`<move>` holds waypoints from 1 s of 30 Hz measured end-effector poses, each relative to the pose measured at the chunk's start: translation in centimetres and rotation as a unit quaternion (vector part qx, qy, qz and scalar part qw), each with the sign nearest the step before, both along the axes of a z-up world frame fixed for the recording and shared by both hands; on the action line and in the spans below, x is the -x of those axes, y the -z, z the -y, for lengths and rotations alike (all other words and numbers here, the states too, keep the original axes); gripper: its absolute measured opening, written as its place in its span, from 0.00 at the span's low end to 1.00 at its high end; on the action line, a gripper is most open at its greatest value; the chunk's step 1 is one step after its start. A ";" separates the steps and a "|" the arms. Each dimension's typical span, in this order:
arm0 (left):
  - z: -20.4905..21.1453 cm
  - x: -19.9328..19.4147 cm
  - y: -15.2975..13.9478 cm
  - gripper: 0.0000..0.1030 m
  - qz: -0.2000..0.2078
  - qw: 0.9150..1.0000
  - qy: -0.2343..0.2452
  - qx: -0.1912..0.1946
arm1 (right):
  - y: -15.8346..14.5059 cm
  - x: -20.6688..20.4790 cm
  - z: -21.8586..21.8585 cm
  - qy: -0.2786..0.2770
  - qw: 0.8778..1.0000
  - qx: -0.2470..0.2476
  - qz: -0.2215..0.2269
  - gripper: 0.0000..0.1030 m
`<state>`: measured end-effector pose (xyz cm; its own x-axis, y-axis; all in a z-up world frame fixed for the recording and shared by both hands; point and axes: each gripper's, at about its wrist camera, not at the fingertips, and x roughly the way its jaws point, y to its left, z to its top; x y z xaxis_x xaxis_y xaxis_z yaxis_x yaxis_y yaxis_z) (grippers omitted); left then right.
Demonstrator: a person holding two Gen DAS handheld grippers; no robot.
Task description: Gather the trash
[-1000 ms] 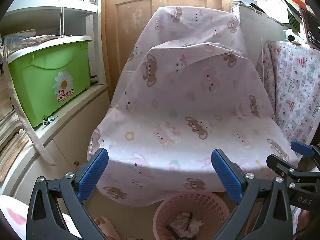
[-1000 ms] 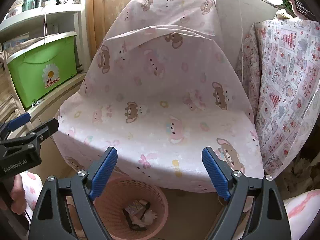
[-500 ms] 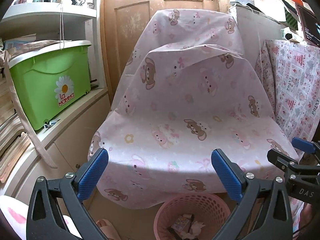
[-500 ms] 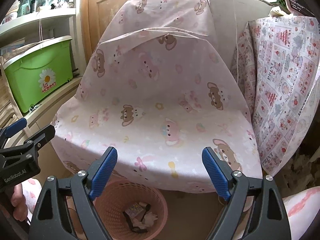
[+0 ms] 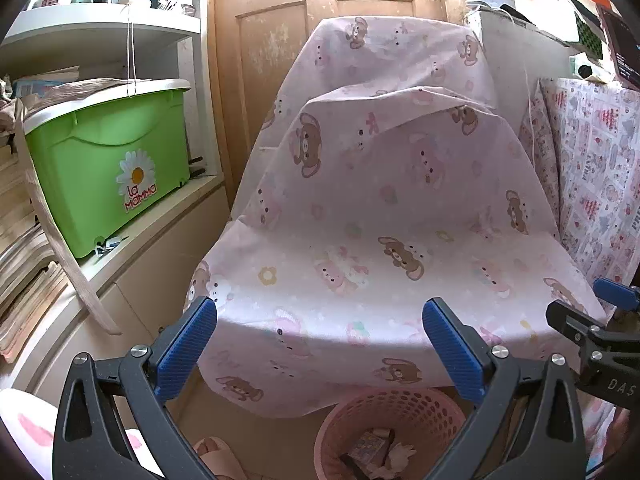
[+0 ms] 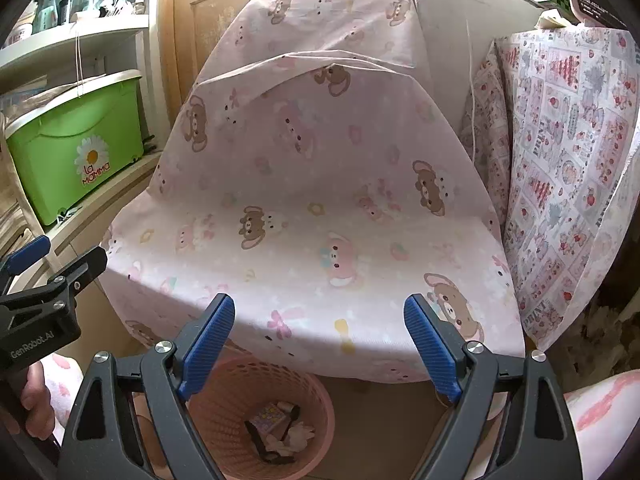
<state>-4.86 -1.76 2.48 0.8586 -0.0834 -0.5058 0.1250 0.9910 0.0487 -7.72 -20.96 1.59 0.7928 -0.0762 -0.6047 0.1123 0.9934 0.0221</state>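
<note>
A pink plastic waste basket stands on the floor under the front edge of a chair draped in pink bear-print cloth. It holds several bits of trash: a small printed packet, crumpled paper, dark scraps. The basket also shows in the left wrist view. My left gripper is open and empty, above the basket. My right gripper is open and empty, above the basket. The cloth on the seat is bare.
A green lidded bin sits on a white shelf at the left. A patterned cloth covers furniture at the right. A wooden door is behind the chair. A pink slipper lies on the floor.
Both grippers have risen and drawn back slightly, so the chair and basket sit a little lower in view. Both stay open and empty.
</note>
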 end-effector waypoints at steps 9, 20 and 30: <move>0.1 0.0 0.2 0.99 -0.003 1.000 0.003 -0.005 | 0.0 0.0 0.0 0.000 1.000 0.003 -0.001 0.85; -0.2 -0.2 0.2 0.99 -0.004 1.000 -0.001 -0.002 | 0.1 -0.1 0.0 -0.001 1.000 0.000 -0.004 0.85; -0.4 -0.3 0.3 0.99 -0.002 1.000 -0.001 -0.003 | 0.1 -0.3 -0.1 -0.003 1.000 0.001 -0.005 0.85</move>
